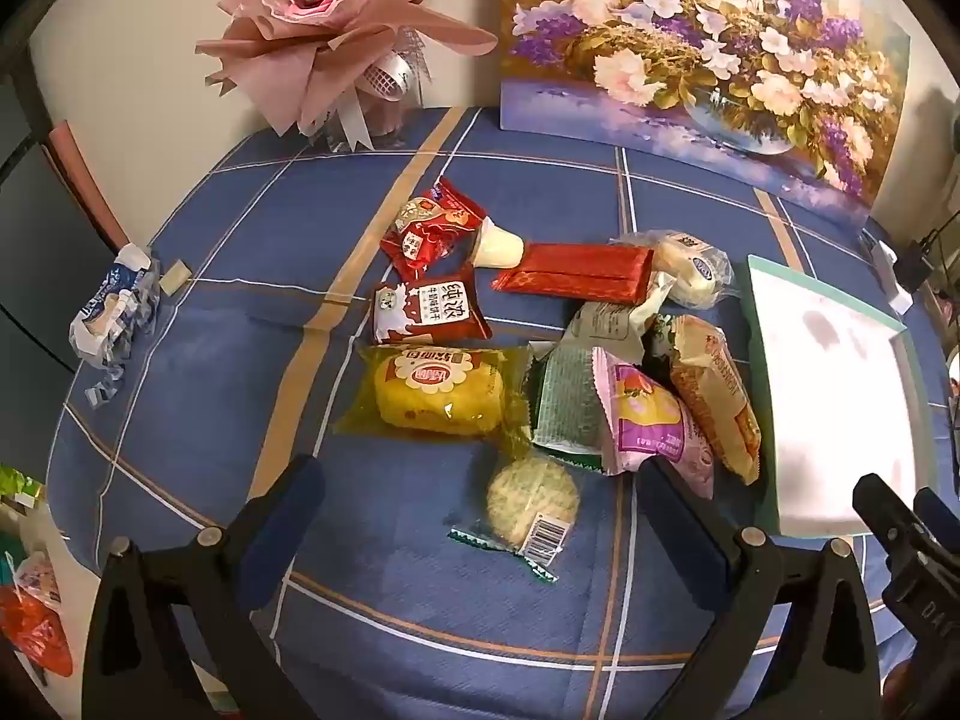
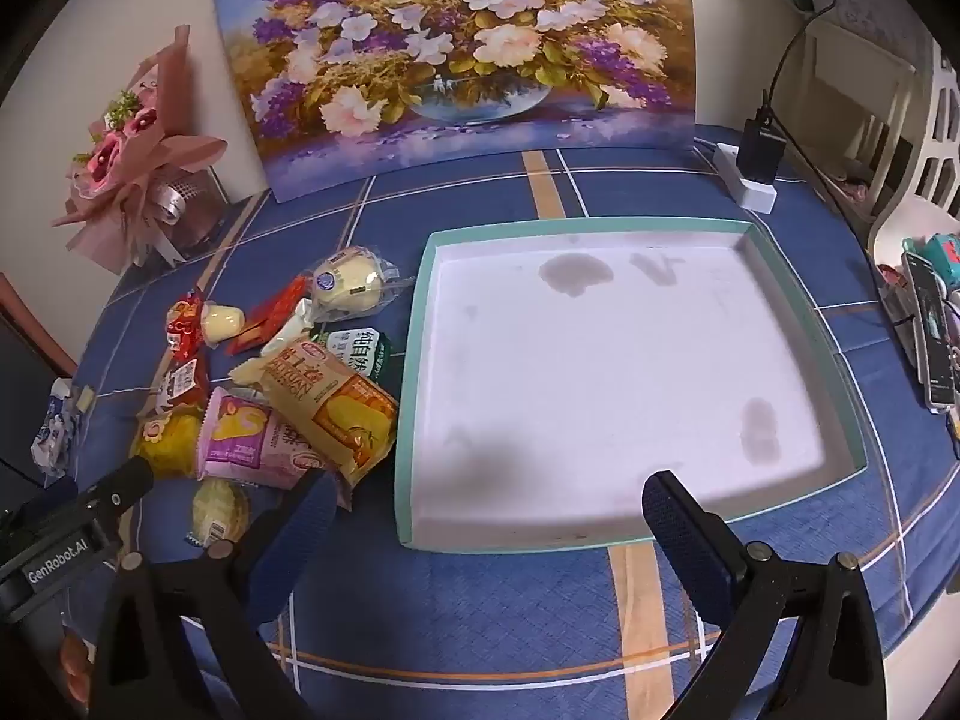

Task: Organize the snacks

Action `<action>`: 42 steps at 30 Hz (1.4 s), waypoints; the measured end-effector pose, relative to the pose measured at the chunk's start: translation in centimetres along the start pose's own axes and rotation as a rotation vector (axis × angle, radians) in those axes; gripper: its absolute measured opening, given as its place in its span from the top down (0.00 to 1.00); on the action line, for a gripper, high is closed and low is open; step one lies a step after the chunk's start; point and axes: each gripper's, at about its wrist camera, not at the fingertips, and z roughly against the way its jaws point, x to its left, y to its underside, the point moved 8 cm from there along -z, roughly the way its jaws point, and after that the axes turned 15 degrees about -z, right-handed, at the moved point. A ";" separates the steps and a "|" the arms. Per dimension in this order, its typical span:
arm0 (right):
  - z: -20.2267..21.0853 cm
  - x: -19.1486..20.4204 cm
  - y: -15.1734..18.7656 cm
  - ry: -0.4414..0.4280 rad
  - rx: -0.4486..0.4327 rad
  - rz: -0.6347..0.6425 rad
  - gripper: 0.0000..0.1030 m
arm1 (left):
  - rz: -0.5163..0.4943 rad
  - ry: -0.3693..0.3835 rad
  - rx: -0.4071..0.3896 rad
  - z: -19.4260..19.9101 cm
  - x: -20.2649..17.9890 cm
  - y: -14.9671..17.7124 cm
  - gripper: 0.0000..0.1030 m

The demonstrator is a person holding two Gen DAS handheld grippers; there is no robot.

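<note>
Left gripper [image 1: 480,492] spread wide, empty, above round pale clear-wrapped cookie [image 1: 531,498] on blue plaid tablecloth [image 1: 420,588]. Right gripper [image 2: 486,507] likewise wide, empty, over white teal-rimmed shallow cardboard tray [image 2: 420,312]. Heap of packaged snacks [image 2: 288,396] beside tray's left edge.

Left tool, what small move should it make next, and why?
Probably ease the left tool down over the round cookie packet and close. It hangs open right above that packet, which lies apart from the pile, and the tray holds no snacks yet. The right tool is open too.
</note>
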 end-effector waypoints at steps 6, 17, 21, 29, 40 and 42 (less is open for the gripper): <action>-0.1 0.2 0.1 -0.007 0.003 -0.002 0.00 | 0.006 -0.003 -0.013 0.1 -0.4 -0.6 0.00; -0.1 0.9 0.3 -0.013 0.008 0.009 0.00 | 0.042 0.023 -0.067 1.0 -0.3 -0.9 0.00; 0.0 0.9 0.5 -0.017 0.004 0.012 0.00 | 0.027 0.040 -0.076 1.0 -0.8 -1.1 0.00; 0.0 1.0 0.5 -0.023 0.010 0.019 0.00 | 0.041 0.050 -0.054 0.5 -0.5 -0.8 0.00; -0.4 1.2 0.8 -0.015 0.021 0.033 0.00 | 0.060 0.058 0.010 -1.0 -0.1 0.2 0.00; -0.4 1.2 0.8 -0.015 0.021 0.035 0.00 | 0.064 0.057 0.018 -1.1 -0.1 0.3 0.00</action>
